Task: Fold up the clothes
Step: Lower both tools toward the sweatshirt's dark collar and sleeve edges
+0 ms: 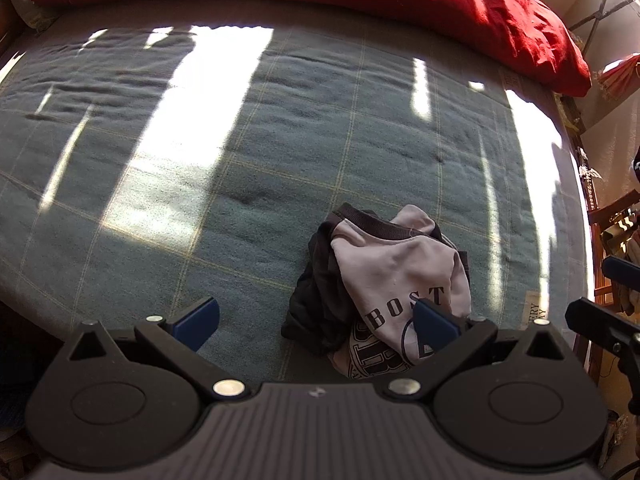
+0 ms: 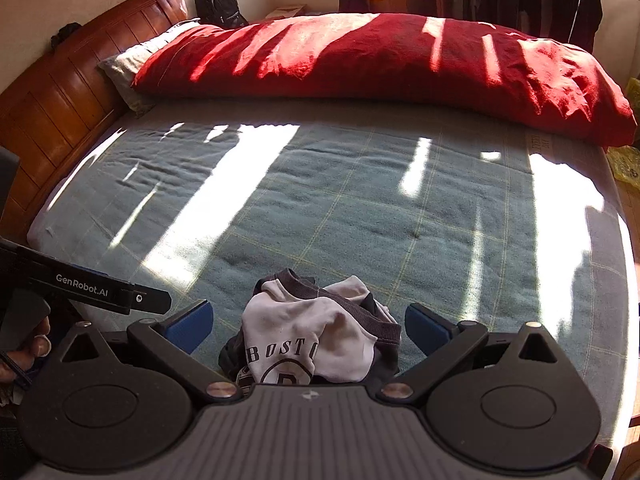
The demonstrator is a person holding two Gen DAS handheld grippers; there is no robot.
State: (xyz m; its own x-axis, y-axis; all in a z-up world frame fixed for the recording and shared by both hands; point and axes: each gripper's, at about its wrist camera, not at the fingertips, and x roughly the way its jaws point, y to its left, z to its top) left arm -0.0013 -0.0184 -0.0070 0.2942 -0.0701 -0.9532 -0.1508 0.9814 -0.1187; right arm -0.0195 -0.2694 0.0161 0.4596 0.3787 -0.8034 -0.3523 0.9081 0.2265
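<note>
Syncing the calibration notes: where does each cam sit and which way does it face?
Left wrist: on the left hand-held gripper, looking along its open fingers across the bed; crumpled shirt lies right of centre, right finger over its print. Right device's black edge shows far right.
Right wrist: on the right hand-held gripper, higher and wider view; shirt between open fingers. Left device and fingertips at left.
Shared: shirt, green blanket, red duvet.

A pale grey shirt (image 1: 394, 276) with dark trim, dark sleeves and "BOSTO" lettering is lying crumpled in 1 heap near the front edge of the green blanket (image 1: 248, 152).
</note>
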